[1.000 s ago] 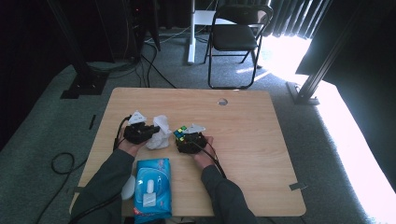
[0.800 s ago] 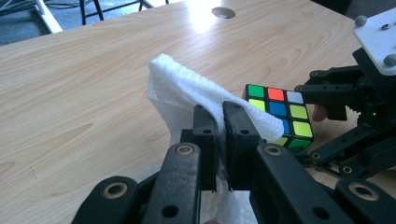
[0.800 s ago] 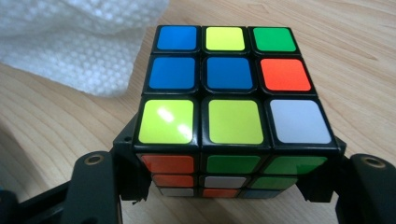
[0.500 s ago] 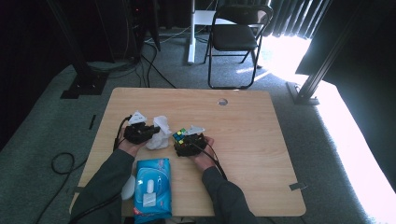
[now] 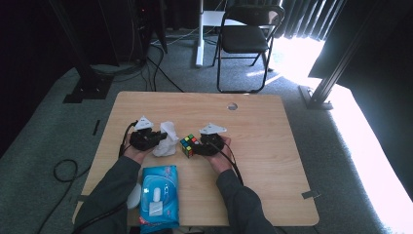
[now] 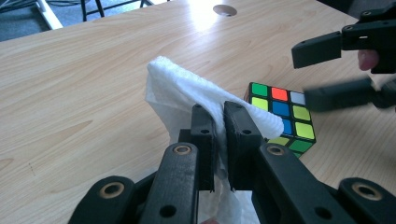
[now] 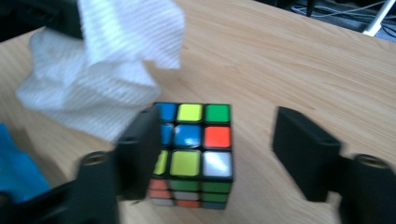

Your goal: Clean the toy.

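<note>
A colourful puzzle cube (image 5: 188, 145) stands on the wooden table (image 5: 272, 161). My right gripper (image 5: 196, 146) is at its right side. In the right gripper view the cube (image 7: 194, 149) sits between the blurred jaws of that gripper (image 7: 219, 119). The left jaw is close to the cube's side and the right jaw stands clear of it. These jaws have just been closing. My left gripper (image 6: 217, 109) is shut on a white wipe (image 6: 187, 93), held up just left of the cube (image 6: 280, 114).
A blue pack of wipes (image 5: 157, 195) lies at the near table edge by the left forearm. A cable hole (image 5: 232, 106) is at the far middle of the table. A black folding chair (image 5: 248, 39) stands beyond the table.
My right gripper has lifted and shifted slightly right, so the cube now shows clear at its left. The left gripper and wipe have stayed in place.
</note>
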Available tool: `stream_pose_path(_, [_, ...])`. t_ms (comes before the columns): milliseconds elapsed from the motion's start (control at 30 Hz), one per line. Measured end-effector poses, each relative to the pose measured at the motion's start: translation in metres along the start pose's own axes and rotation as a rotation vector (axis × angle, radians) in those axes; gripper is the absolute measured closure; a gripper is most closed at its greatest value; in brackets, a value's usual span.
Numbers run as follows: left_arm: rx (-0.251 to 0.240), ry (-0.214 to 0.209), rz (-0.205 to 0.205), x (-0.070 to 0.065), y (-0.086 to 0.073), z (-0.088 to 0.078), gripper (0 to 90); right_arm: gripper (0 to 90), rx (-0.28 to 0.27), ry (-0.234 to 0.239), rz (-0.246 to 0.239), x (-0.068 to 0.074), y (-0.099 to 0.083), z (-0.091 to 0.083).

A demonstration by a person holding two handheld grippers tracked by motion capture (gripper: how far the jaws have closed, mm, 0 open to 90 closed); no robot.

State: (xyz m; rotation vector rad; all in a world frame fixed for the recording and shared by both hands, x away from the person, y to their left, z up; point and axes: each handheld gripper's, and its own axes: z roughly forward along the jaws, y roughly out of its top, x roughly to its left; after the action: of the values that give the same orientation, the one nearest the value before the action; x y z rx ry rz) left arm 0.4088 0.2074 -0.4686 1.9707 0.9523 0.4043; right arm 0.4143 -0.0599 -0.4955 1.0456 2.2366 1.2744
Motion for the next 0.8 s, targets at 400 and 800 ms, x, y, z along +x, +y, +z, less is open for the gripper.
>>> stream_pose_path(400, [0.003, -0.002, 0.0, 0.0, 0.0, 0.001, 82.8, 54.8, 0.045, 0.045, 0.173, -0.016, -0.006, 0.013])
stream_pose_path(800, [0.004, -0.004, 0.003, -0.002, 0.0, 0.001, 82.8, 66.9, 0.073, 0.268, 0.54, -0.041, -0.016, 0.02])
